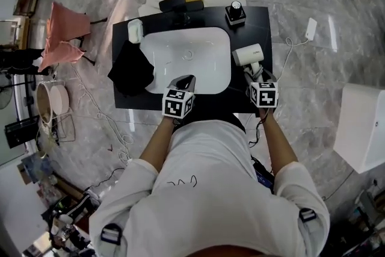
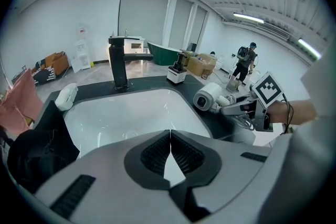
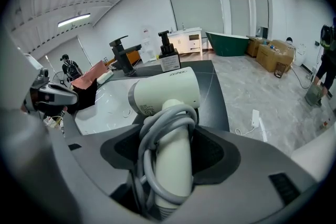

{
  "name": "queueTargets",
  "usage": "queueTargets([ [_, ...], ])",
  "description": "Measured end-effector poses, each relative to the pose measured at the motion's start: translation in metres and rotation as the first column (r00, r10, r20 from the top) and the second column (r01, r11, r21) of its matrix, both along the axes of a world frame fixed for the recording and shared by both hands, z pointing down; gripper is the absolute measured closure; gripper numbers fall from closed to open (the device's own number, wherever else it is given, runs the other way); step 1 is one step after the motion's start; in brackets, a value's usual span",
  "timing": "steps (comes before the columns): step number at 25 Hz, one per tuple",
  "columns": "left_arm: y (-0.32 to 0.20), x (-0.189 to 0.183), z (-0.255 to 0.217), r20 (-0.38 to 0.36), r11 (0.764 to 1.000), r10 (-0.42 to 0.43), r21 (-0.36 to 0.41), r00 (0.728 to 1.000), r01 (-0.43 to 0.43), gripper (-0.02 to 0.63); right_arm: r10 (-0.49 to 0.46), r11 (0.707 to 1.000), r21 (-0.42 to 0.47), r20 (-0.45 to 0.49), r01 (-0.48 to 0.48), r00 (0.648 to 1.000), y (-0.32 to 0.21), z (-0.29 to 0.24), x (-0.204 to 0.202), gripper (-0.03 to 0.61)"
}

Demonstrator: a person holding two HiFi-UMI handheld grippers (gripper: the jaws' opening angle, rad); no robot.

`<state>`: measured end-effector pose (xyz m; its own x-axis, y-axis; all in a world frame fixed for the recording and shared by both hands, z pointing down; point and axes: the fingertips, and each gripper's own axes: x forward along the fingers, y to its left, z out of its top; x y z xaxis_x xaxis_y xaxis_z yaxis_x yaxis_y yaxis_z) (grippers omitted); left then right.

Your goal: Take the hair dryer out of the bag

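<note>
The white hair dryer (image 3: 167,93) is gripped by its handle in the right tongs (image 3: 173,152). The jaws are pressed against either side of the handle, around which the grey cord (image 3: 168,111) is wound. In the head view the dryer is held over the right part of the black table (image 1: 255,21), just beside the white sink (image 1: 162,48). It is well apart from the black bag (image 1: 131,72), which is slumped at the table's left edge. Whether the dryer touches the table cannot be told. The left tongs (image 2: 170,152) are closed on nothing and held over the sink's near rim. A black faucet (image 2: 118,63) is seen behind the sink.
</note>
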<state>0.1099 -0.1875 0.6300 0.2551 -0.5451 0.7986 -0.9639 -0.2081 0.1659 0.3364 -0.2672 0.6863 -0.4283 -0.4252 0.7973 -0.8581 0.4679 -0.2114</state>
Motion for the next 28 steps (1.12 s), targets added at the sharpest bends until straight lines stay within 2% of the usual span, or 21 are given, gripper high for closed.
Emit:
queueTargets([
  [6,0.016,0.000,-0.005,-0.001,1.000,-0.017,0.007,1.000,0.017,0.594,-0.001,1.000,-0.012,0.006,0.002,1.000,0.010,0.005,-0.003,0.295],
  [10,0.028,-0.005,-0.010,-0.018,0.999,-0.044,0.025,0.999,0.045,0.594,-0.010,1.000,0.007,-0.036,0.010,0.999,0.009,0.012,-0.004,0.284],
  [16,0.048,-0.015,-0.026,-0.059,0.989,-0.107,0.092,0.993,0.112,0.594,-0.047,0.994,0.102,-0.018,0.048,0.999,0.009,-0.006,-0.015,0.185],
  [19,0.078,-0.021,-0.041,-0.070,0.979,-0.142,0.136,0.987,0.151,0.594,-0.048,0.986,0.161,-0.006,0.048,0.999,0.028,-0.031,-0.011,0.175],
  [23,0.122,-0.030,-0.060,-0.111,0.947,-0.225,0.209,0.968,0.244,0.594,-0.091,0.957,0.279,0.007,0.085,0.996,0.054,-0.078,-0.015,0.179],
  [25,0.144,-0.031,-0.066,-0.128,0.926,-0.262,0.245,0.957,0.286,0.594,-0.139,0.938,0.326,0.028,0.122,0.990,0.075,-0.102,-0.025,0.230],
  [26,0.154,-0.031,-0.068,-0.140,0.916,-0.279,0.259,0.950,0.307,0.594,-0.164,0.928,0.344,0.044,0.139,0.985,0.087,-0.113,-0.032,0.300],
  [28,0.173,-0.027,-0.071,-0.168,0.896,-0.309,0.278,0.936,0.345,0.594,-0.207,0.912,0.375,0.068,0.167,0.976,0.115,-0.132,-0.047,0.495],
])
